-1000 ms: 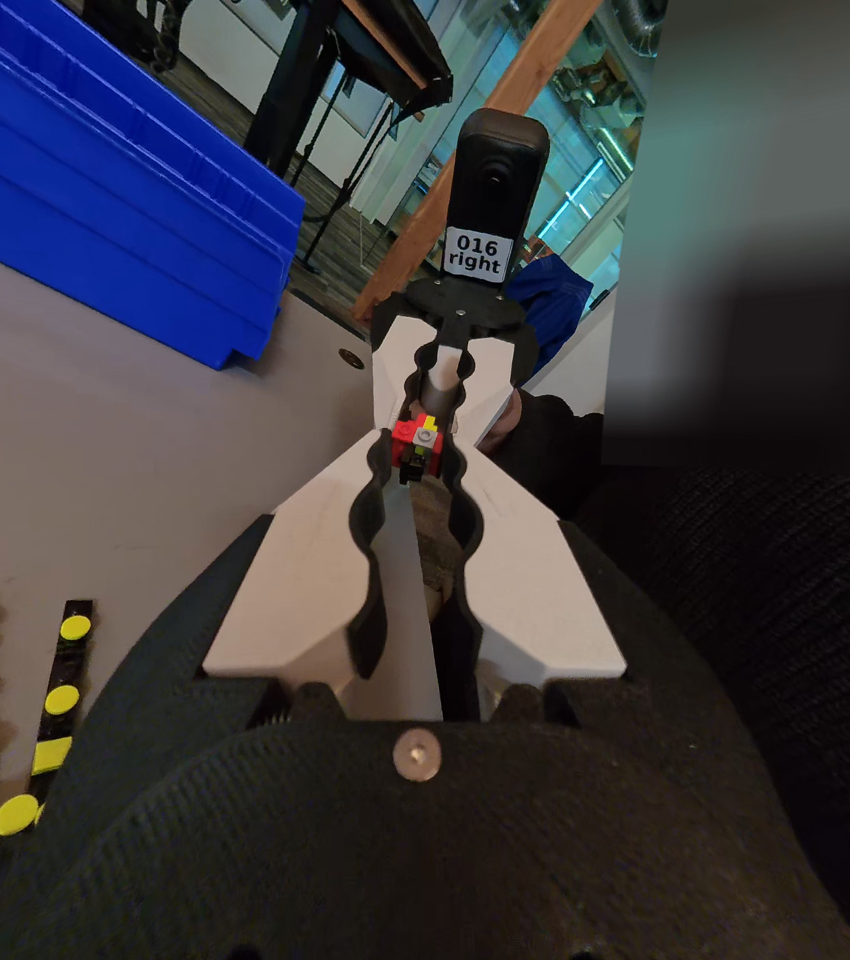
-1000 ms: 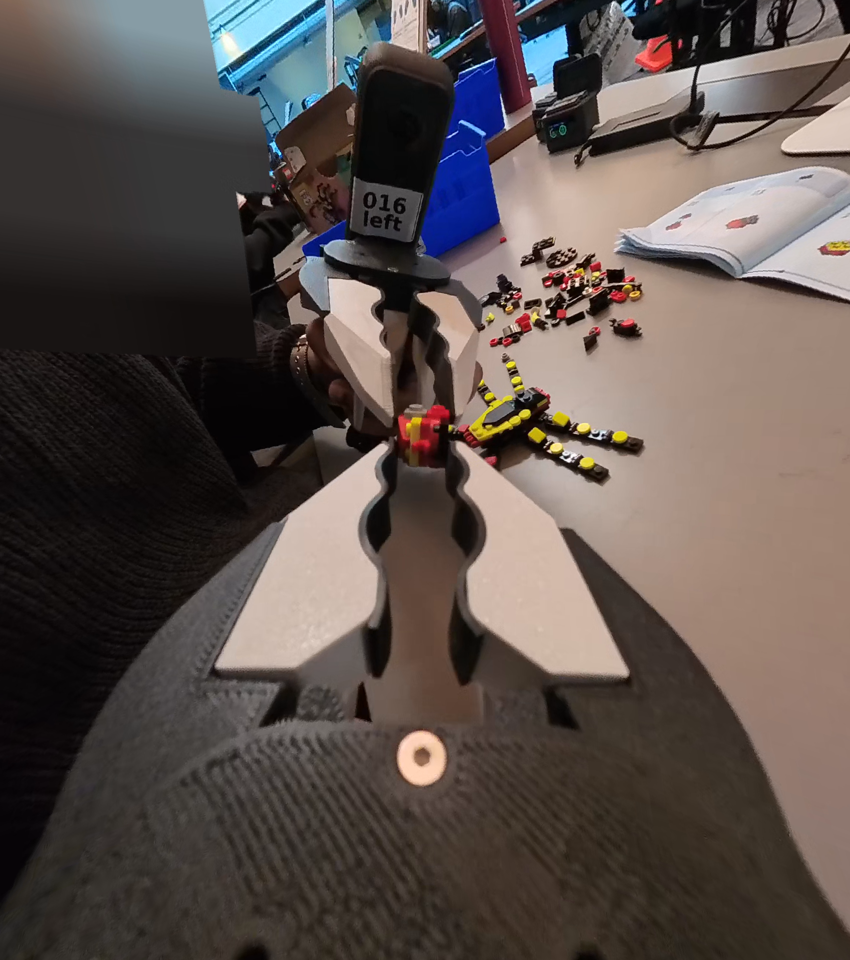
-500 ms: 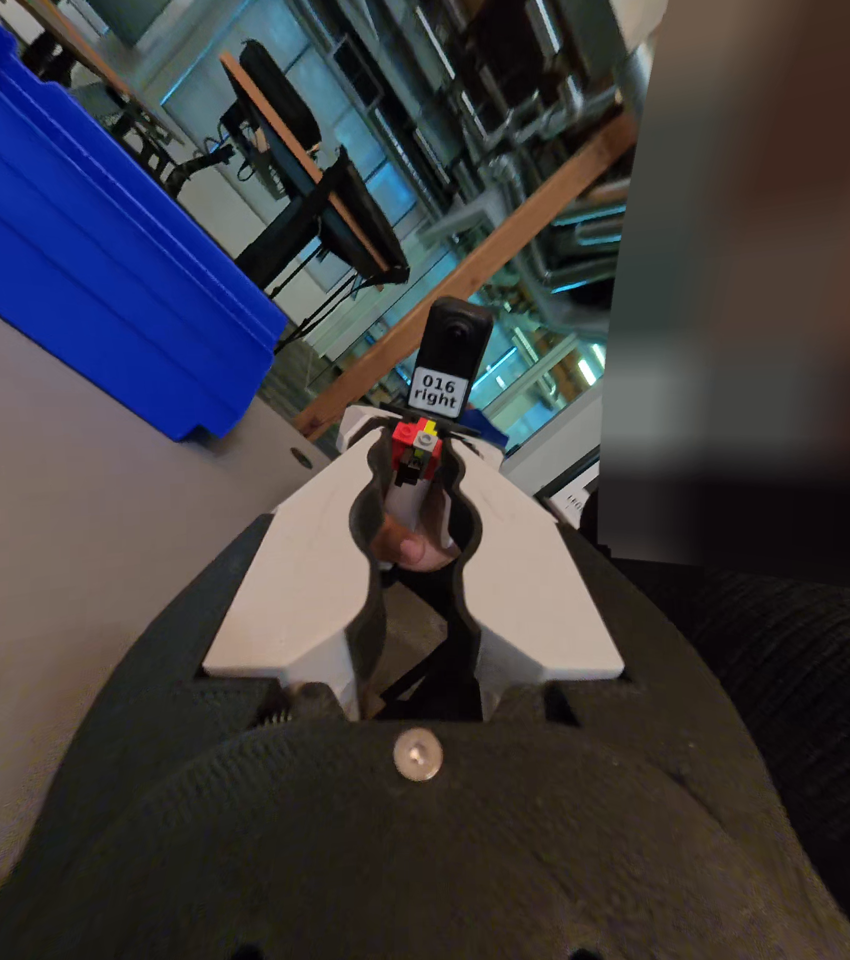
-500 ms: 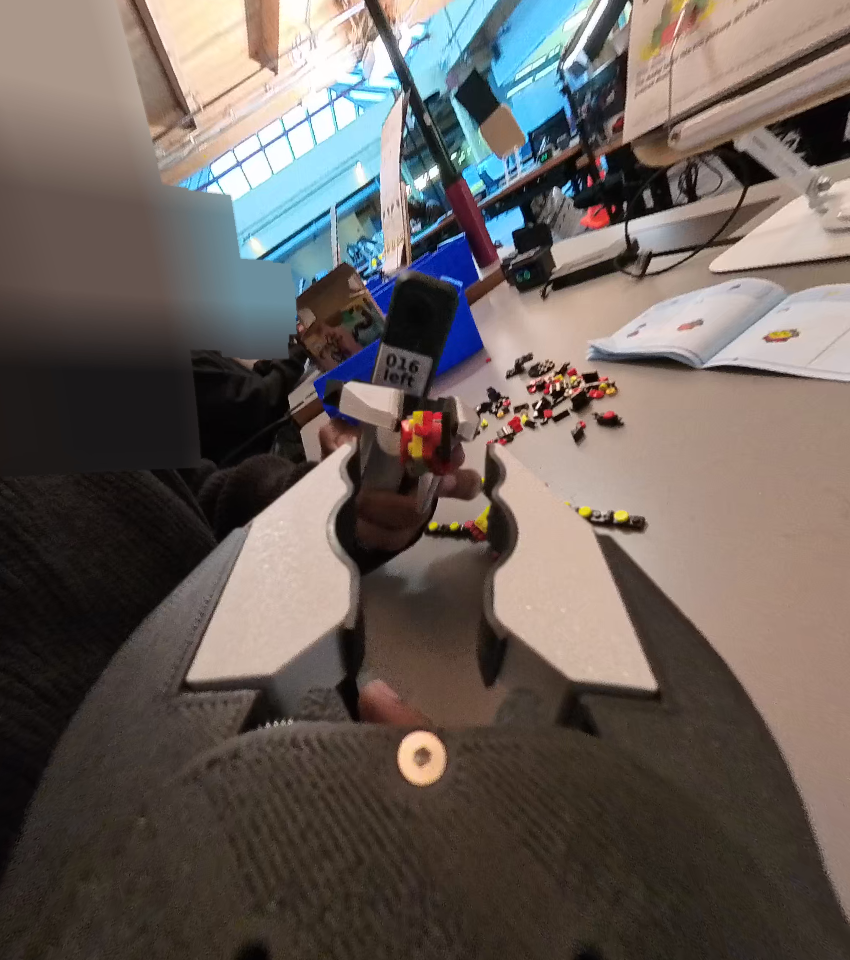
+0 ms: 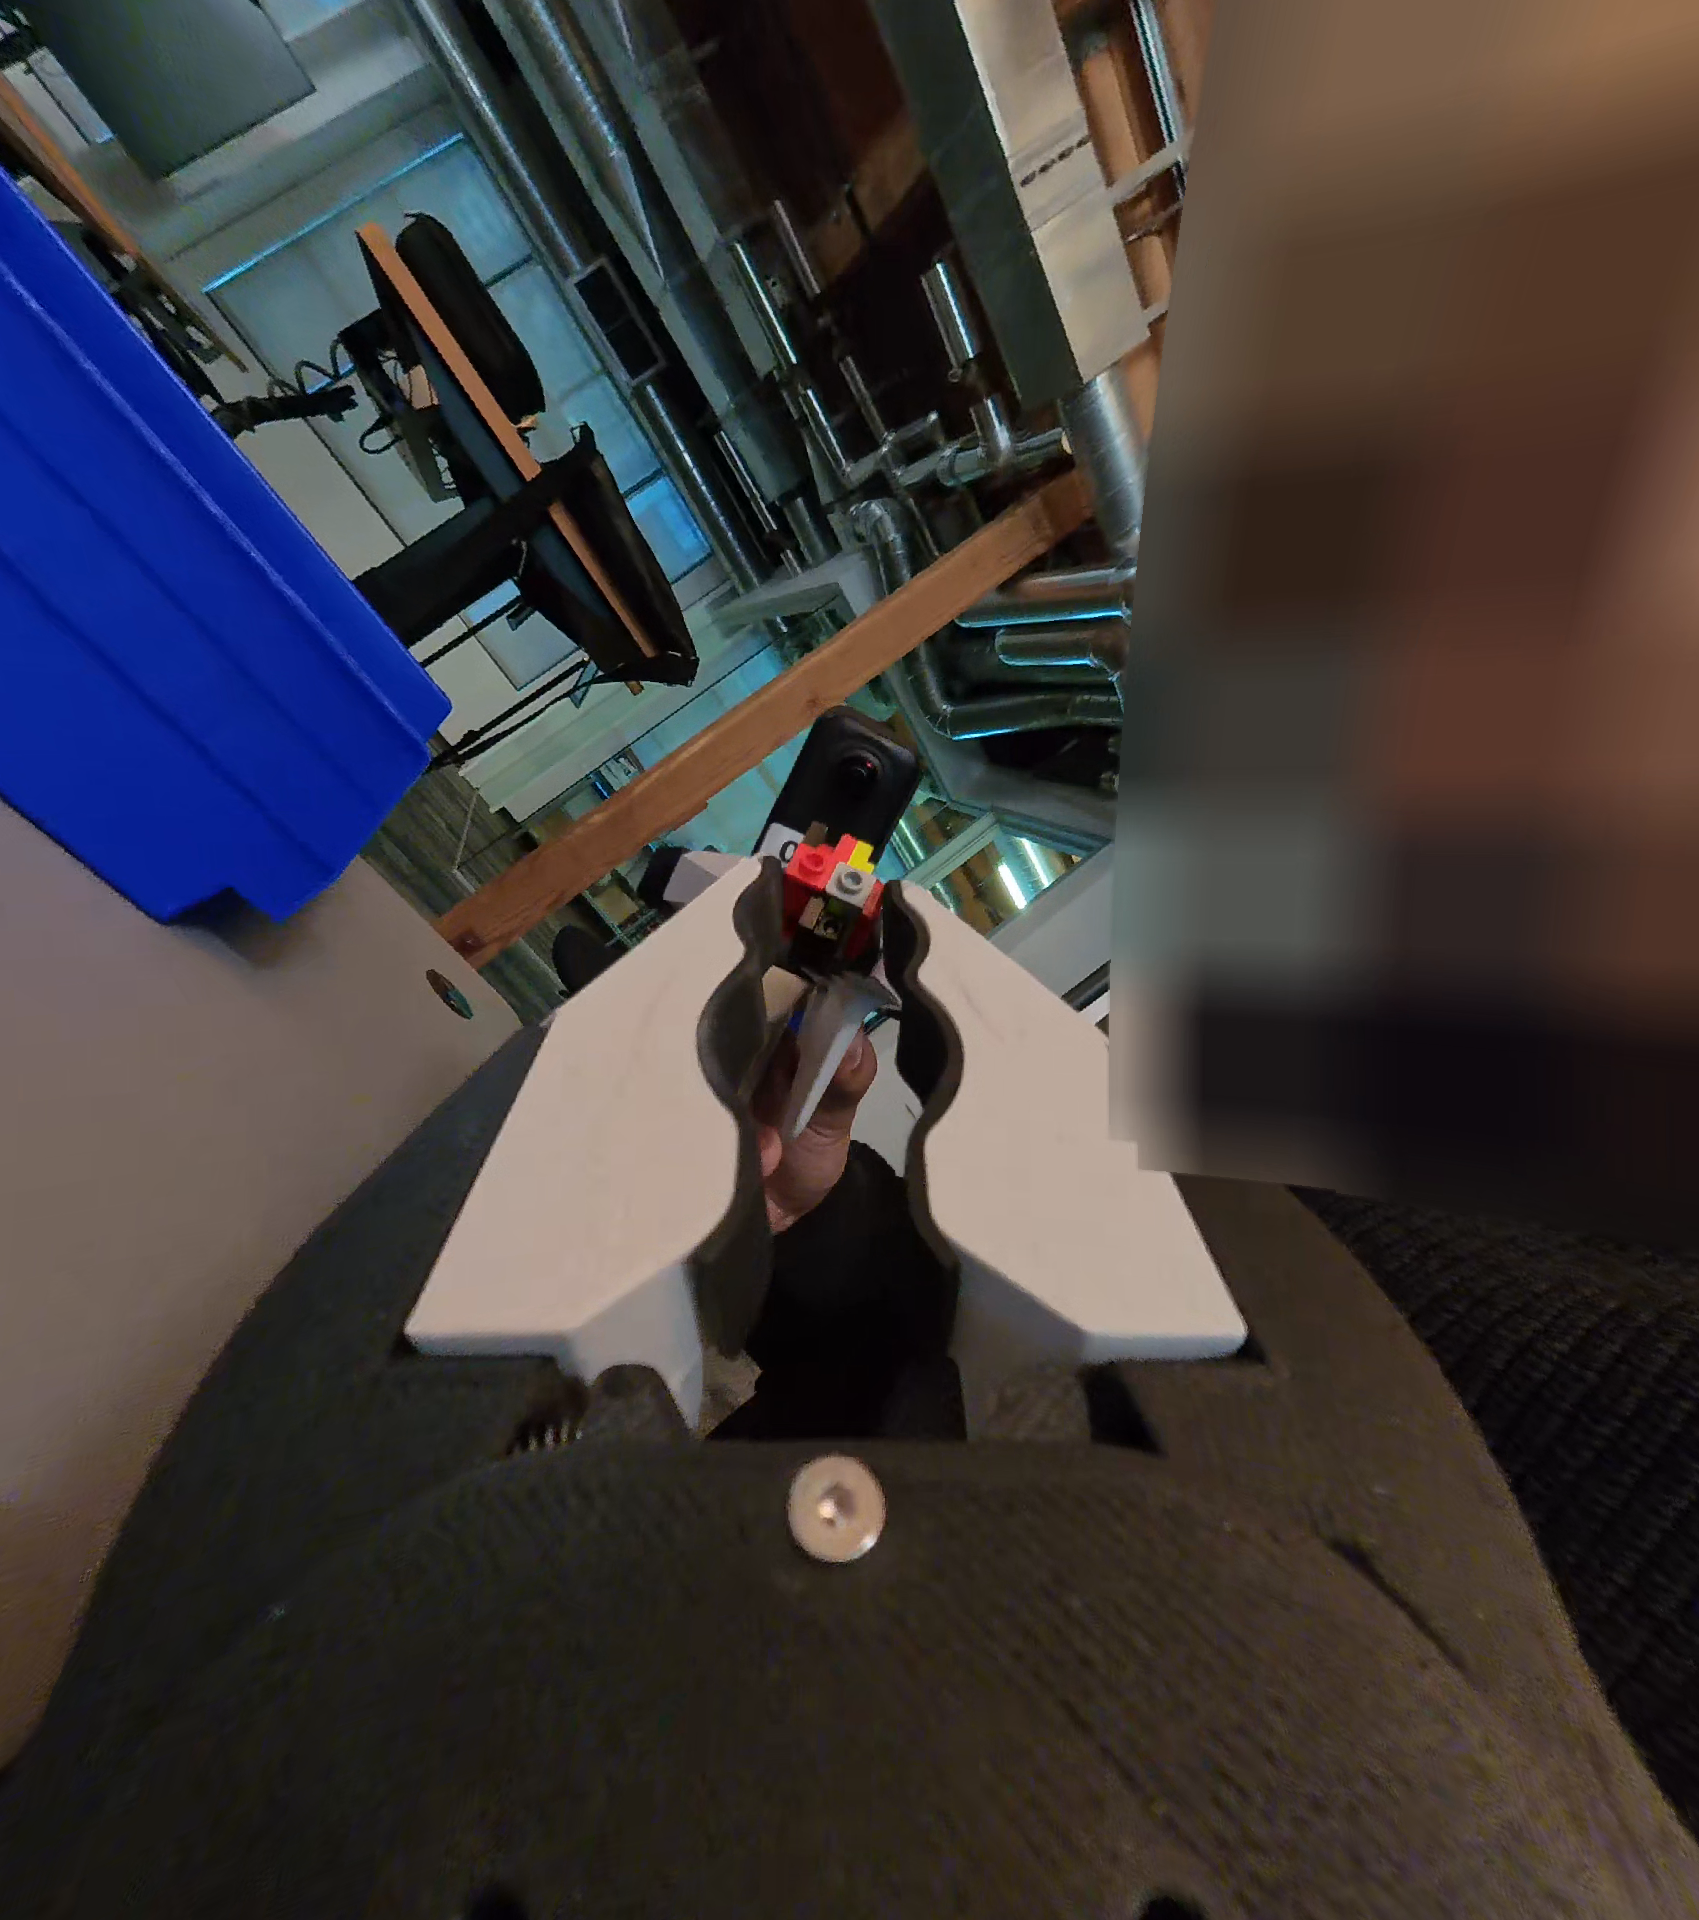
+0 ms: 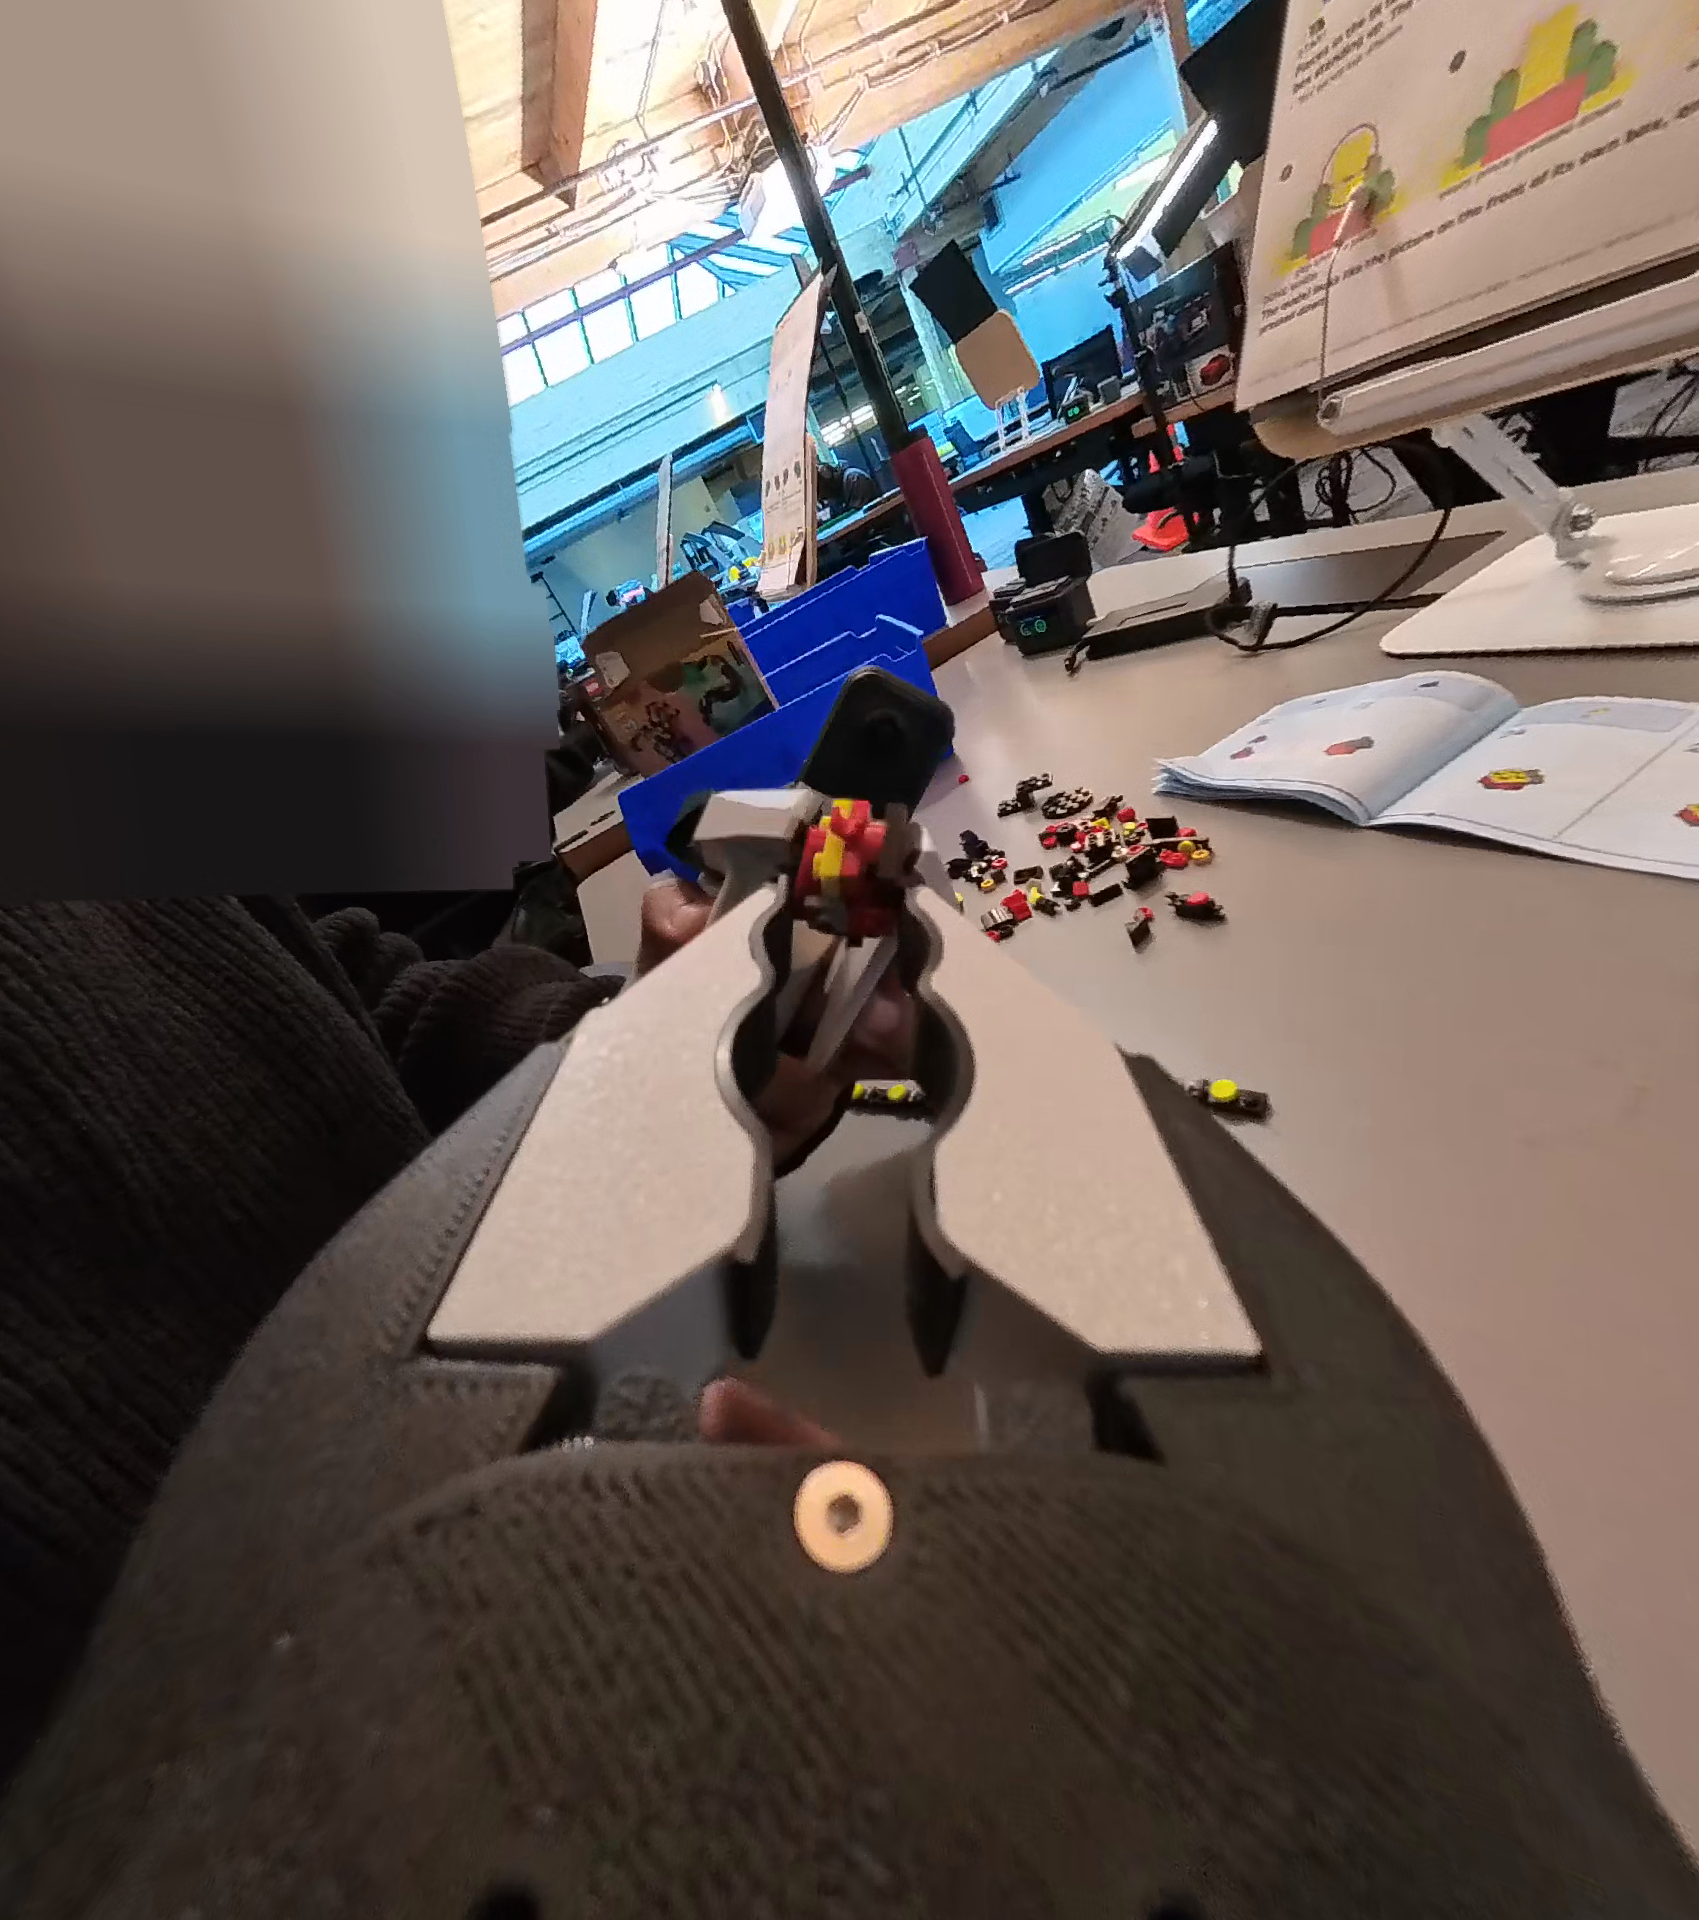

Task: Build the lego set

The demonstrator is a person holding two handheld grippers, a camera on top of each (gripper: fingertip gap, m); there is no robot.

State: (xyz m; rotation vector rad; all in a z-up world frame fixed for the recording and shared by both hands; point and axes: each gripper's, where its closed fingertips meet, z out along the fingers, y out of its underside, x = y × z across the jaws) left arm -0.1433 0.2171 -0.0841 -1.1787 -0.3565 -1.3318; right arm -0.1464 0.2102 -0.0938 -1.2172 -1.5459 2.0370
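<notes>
A small lego assembly [image 5: 829,899] of red, yellow, grey and black bricks is held up in the air above the grey table [image 6: 1396,1091]. My left gripper [image 5: 829,914] is shut on it at the fingertips. In the right wrist view the assembly [image 6: 840,868] sits between the tips of my right gripper [image 6: 843,914], which is shut on it from the opposite side. The two grippers face each other, tips together. The right gripper's camera [image 5: 850,779] shows just behind the assembly. A hand [image 5: 814,1132] shows below.
A pile of loose black, red and yellow pieces [image 6: 1094,862] lies beyond the grippers. An open instruction booklet [image 6: 1499,769] lies to the right. Black strips with yellow studs [image 6: 1229,1091] lie near. Blue bins [image 6: 824,644] [image 5: 97,623] and a monitor stand [image 6: 1655,561] stand at the back. My two grippers' fingertips are within a few centimetres of each other.
My right gripper opened and drew back from the assembly, then came in and shut on it again. Both grippers rose and tilted upward. The left kept hold throughout.
</notes>
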